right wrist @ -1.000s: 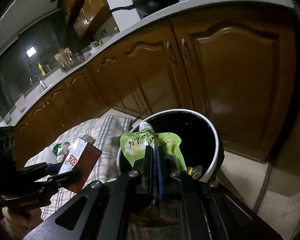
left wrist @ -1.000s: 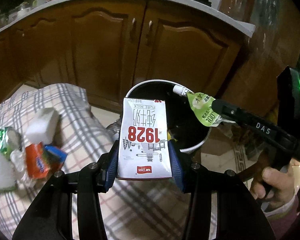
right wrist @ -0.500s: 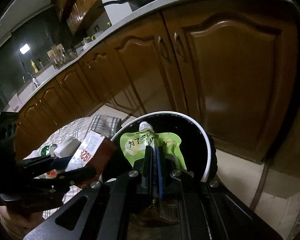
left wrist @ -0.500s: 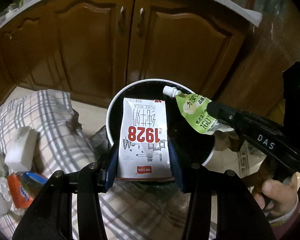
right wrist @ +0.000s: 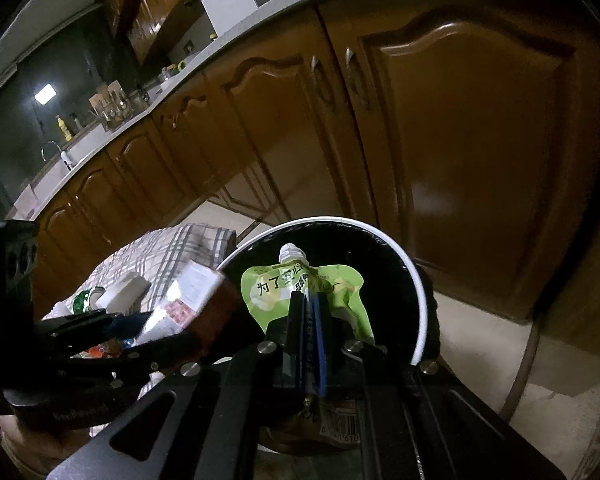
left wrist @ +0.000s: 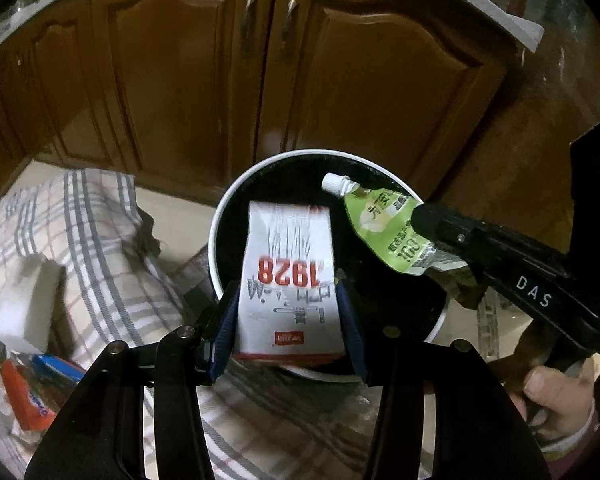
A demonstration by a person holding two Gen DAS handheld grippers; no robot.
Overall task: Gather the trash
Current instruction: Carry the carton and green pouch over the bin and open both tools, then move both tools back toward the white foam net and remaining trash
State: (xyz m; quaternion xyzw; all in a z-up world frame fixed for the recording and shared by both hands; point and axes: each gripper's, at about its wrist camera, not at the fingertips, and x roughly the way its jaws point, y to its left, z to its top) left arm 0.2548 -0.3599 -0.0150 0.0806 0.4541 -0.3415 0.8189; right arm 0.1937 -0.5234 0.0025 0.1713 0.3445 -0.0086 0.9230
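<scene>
**Left wrist view: two pieces of trash poised over the bin**

Left wrist view finds us with the left gripper (left wrist: 288, 312) clenched on the sides of a milk carton (left wrist: 290, 280), its far end projecting ahead of the fingertips over the black mouth of the white-rimmed bin (left wrist: 216, 228); the carton's print is motion-blurred, so we judge it is on the move; to the right of these tongs, the right gripper (left wrist: 420, 220) pinches a green drink pouch (left wrist: 384, 228) by its lower half, spout pointing away, likewise above the bin.

From the right wrist camera the pouch (right wrist: 300, 292) stands straight ahead of the closed fingers, with the bin's rim (right wrist: 418, 312) curving just beyond and to the right; the left gripper (right wrist: 140, 328) and carton (right wrist: 196, 292) sit to the left, near the rim's edge.

To finish this step well, we judge, both items should be fully inside the rim before either grip is released; the carton is the bulkier and could catch the near edge, so push it farther forward first; more litter waits on the checked cloth (left wrist: 100, 240) left of and behind the left tongs: a white block (left wrist: 28, 300) and an orange wrapper (left wrist: 24, 400).
</scene>
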